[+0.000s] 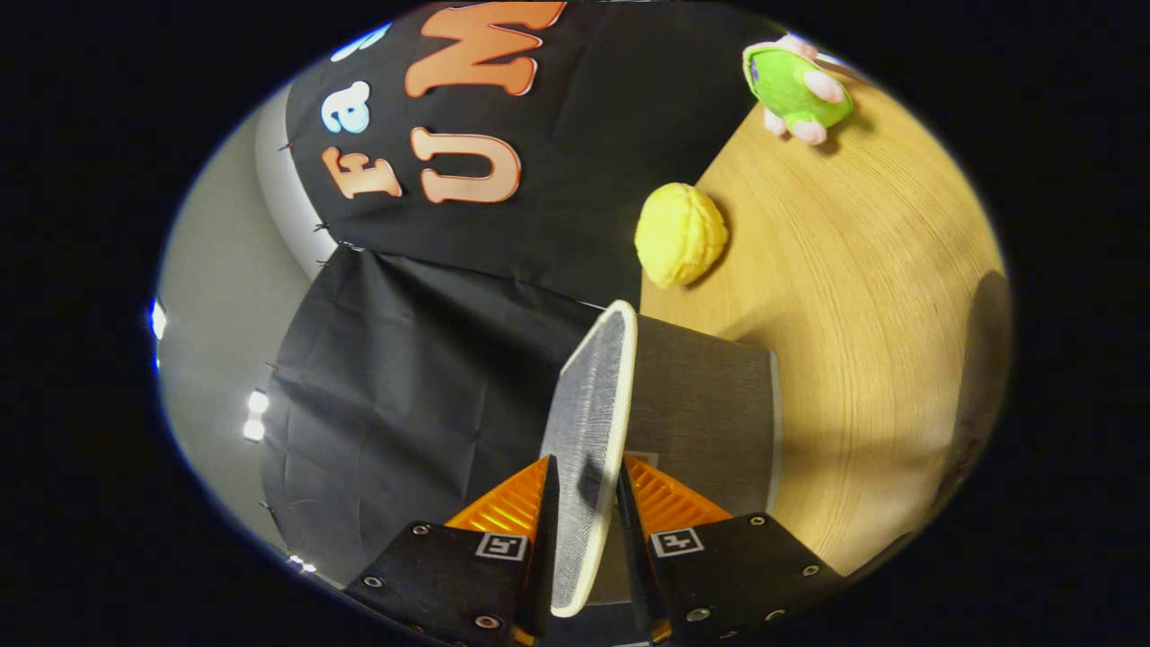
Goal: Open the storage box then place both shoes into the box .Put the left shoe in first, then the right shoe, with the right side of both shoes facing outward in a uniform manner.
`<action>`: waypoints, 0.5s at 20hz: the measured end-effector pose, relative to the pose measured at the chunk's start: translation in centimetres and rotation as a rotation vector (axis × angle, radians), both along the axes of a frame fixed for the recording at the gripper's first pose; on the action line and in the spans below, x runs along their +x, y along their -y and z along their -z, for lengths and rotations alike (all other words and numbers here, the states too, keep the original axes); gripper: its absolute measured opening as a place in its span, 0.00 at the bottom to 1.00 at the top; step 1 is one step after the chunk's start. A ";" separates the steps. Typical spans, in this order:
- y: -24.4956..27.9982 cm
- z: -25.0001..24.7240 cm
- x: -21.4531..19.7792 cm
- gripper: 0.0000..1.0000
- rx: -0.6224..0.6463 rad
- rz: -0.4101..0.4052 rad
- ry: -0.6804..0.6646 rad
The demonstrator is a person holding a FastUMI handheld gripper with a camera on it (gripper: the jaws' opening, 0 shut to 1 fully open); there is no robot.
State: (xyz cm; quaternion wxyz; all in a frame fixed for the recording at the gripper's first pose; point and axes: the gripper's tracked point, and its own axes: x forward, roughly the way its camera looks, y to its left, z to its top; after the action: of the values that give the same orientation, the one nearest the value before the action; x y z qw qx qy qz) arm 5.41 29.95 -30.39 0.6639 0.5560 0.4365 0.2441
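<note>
My gripper (586, 503) is shut on the storage box's lid (588, 404), a thin grey fabric panel with a white rim, held edge-on between both fingers and lifted up and away from the box. The grey storage box (710, 404) lies just beyond the fingers on the wooden table, its dark grey fabric side showing behind the raised lid. The view is rolled sideways, so the table stands on one side and the booth wall on the other. I see no shoes here.
On the wooden table (862, 296) beyond the box lies a yellow knobbly ball-like toy (680, 234), and farther off a green and pink plush toy (797, 87). Black cloth booth wall hangs on the other side of the lid.
</note>
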 end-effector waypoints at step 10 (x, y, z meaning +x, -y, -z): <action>0.0 -9.7 2.3 0.03 0.039 0.098 0.095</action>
State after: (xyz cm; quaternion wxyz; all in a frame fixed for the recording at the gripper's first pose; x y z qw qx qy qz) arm 7.69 29.98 -20.71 0.6843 0.5773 0.3717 0.2456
